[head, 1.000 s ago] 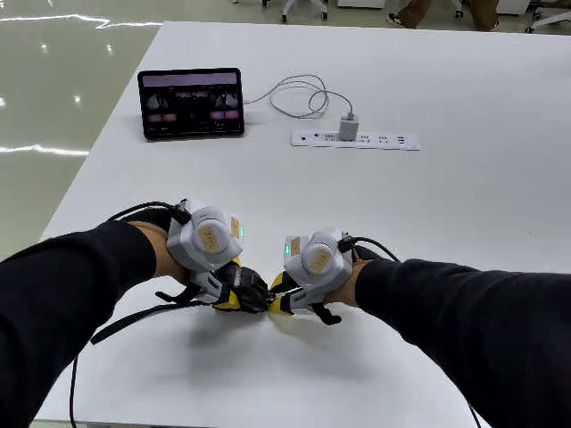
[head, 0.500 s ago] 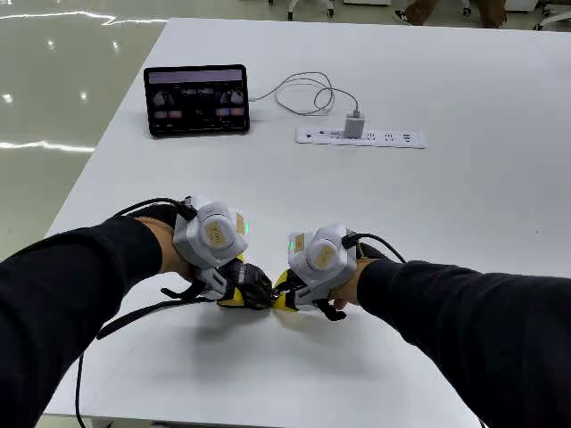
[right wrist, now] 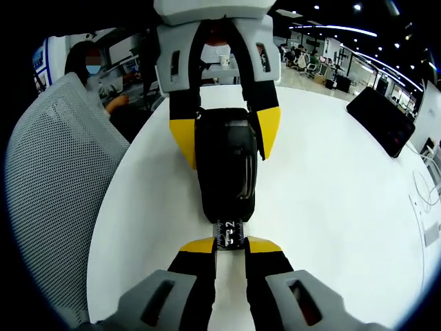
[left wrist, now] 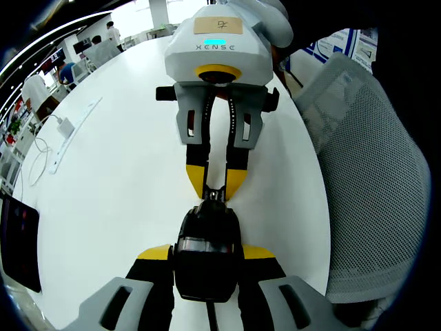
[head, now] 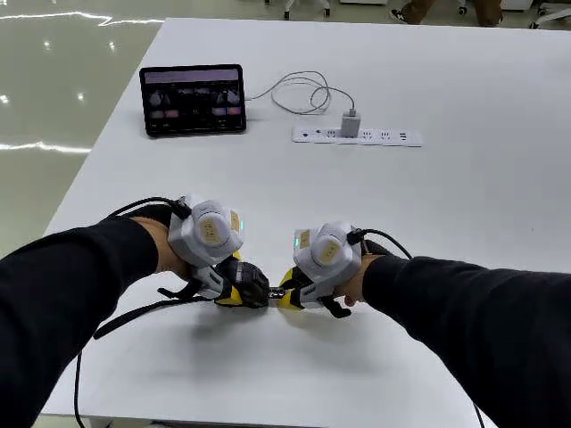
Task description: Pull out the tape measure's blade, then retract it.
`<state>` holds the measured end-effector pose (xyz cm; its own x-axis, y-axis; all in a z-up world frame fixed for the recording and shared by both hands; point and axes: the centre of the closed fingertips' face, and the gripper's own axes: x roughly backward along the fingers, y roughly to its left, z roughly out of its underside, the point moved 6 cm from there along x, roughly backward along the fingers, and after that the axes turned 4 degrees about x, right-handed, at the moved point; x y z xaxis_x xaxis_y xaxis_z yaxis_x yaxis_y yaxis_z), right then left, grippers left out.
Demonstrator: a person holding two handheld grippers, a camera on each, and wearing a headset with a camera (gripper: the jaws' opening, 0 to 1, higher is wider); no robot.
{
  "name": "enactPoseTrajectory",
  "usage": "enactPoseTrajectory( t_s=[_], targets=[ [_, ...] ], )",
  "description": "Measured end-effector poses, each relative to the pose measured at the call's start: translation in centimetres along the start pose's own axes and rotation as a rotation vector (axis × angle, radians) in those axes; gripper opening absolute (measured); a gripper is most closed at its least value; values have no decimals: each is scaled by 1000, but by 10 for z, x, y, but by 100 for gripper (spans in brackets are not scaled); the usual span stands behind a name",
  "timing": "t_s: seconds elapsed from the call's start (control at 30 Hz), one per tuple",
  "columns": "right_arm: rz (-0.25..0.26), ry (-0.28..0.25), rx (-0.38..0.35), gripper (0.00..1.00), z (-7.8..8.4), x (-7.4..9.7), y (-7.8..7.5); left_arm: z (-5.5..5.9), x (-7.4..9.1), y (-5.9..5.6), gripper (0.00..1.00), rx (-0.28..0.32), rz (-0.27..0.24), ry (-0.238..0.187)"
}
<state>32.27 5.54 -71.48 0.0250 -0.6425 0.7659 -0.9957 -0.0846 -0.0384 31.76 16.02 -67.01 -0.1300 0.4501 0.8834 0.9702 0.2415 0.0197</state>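
Anchoring explains your left claw [left wrist: 207, 255]: it clamps the sides of the black plastic tape measure [right wrist: 224, 165] near the front edge of the white desk [head: 401, 205]. Your right claw [right wrist: 229, 246] pinches the short numbered blade [right wrist: 229, 233] just outside the case, lined up to pull straight. Beyond, a dark tablet [head: 192, 98] and white power strip [head: 357, 136] sit clear.

Left gripper [left wrist: 207, 252] clamps tape measure [left wrist: 208, 233]; right gripper [left wrist: 215, 185] pinches blade [left wrist: 214, 196].

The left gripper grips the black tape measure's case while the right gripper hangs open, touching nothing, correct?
Not quite. The right gripper is shut on the blade, as the right gripper view shows. The left gripper does grip the black tape measure's case.
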Motion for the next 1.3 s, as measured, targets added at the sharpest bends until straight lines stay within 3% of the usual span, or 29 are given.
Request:
enactPoseTrajectory(
  t_s=[0.13,0.23,0.3,0.5,0.73,1.3],
  targets=[
    [-2,4,-3,12,0,1,0,0,0,0,32,3,-3,-3],
    [-16,-20,-57,16,-3,-1,1,0,0,0,32,4,-3,-3],
    [5,-11,-14,14,-4,-4,-1,0,0,0,32,6,-2,-4],
    [11,-37,-56,12,-8,-7,0,0,0,0,32,12,-5,-5],
    [3,-27,-25,11,-7,-4,0,1,0,1,32,15,-5,-12],
    [6,-23,-31,11,-3,1,-1,3,2,0,31,12,-10,-22]
  ],
)
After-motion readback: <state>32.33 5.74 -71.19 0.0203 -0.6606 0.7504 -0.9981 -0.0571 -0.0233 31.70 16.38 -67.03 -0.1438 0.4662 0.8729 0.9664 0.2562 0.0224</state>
